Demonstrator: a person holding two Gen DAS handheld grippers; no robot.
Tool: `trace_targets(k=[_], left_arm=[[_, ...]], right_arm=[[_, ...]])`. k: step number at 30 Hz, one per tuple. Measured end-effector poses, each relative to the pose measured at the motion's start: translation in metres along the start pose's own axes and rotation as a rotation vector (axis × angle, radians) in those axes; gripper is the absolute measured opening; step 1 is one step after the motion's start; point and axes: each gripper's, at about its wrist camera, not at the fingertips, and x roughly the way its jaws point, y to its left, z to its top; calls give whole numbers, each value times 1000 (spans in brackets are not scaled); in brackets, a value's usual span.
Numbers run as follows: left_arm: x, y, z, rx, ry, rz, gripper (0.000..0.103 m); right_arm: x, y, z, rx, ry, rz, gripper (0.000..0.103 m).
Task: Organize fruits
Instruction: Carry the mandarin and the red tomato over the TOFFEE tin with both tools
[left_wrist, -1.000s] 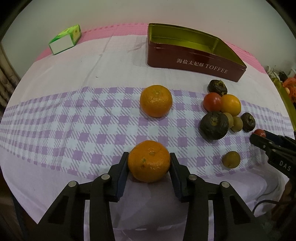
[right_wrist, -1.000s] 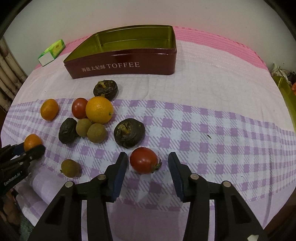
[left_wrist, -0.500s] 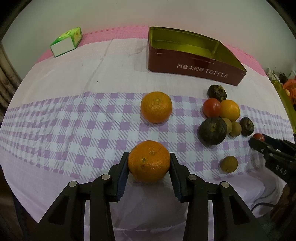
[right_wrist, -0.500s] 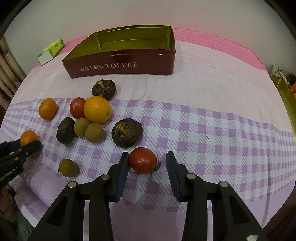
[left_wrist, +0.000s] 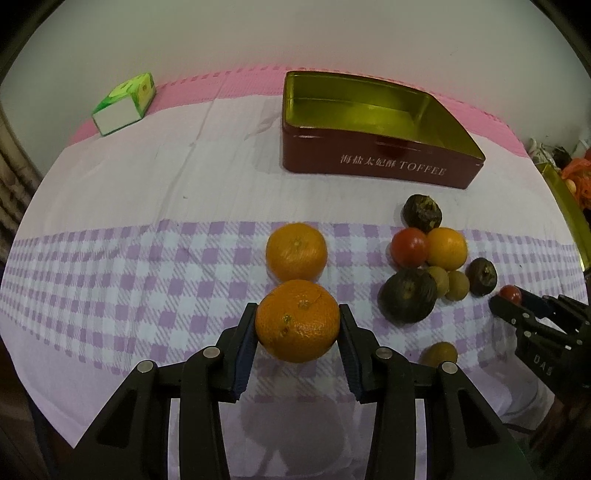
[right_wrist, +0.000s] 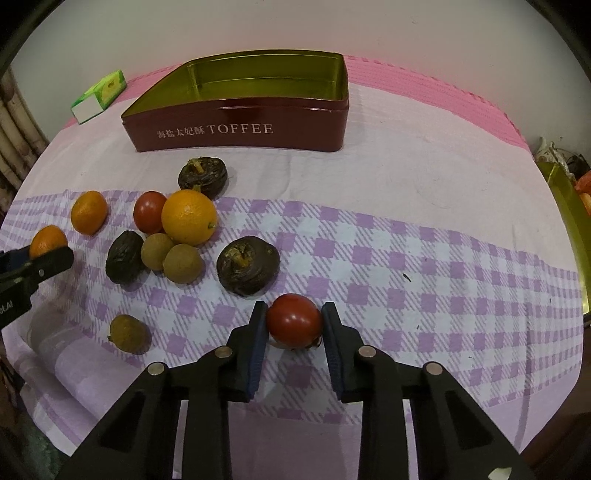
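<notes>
A: Which step is in hand?

B: The pick-up, I judge, on both sides at once. The left claw (left_wrist: 297, 320) is clamped on a mandarin (left_wrist: 297, 320), its pads pressed against both flanks of the fruit. A second mandarin (left_wrist: 296, 252) sits on the checked cloth (left_wrist: 147, 266) just beyond it.

A: And the right side?

B: The right claw (right_wrist: 294, 320) is closed around a red tomato (right_wrist: 294, 320). Both pads appear to touch its skin, so I read it as gripped. I cannot tell whether it has left the cloth.

A: Where does the fruit go?

B: Most likely into the toffee tin (right_wrist: 236, 129) at the far side of the desk. It stands open, and I see nothing inside it.

A: What remains loose?

B: A cluster at the left of the right view: a large orange (right_wrist: 189, 217), another tomato (right_wrist: 149, 212), two longans (right_wrist: 183, 263), three dark wrinkled fruits, one of them (right_wrist: 247, 265) just beyond the gripped tomato, and a lone longan (right_wrist: 127, 332) nearer the front edge. A green carton (right_wrist: 99, 96) lies at the far left.

A: What does the next move call for?

B: Lift both fruits clear, carry them forward over the tin's near wall, and release them low. The tomato is soft, so the grip should stay light; the right claw should rise well above the dark fruit in front.
</notes>
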Motion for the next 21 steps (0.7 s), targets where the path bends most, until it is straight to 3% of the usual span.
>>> trace_targets(k=[12,21], left_arm=[[3,-15,21,32,-15,3,42],[2,-12,43,37,-54,-3,42]], right_arm=[[-5,-10,15,31,1,32,26],[-19,-23,45,73,-55,45,26]])
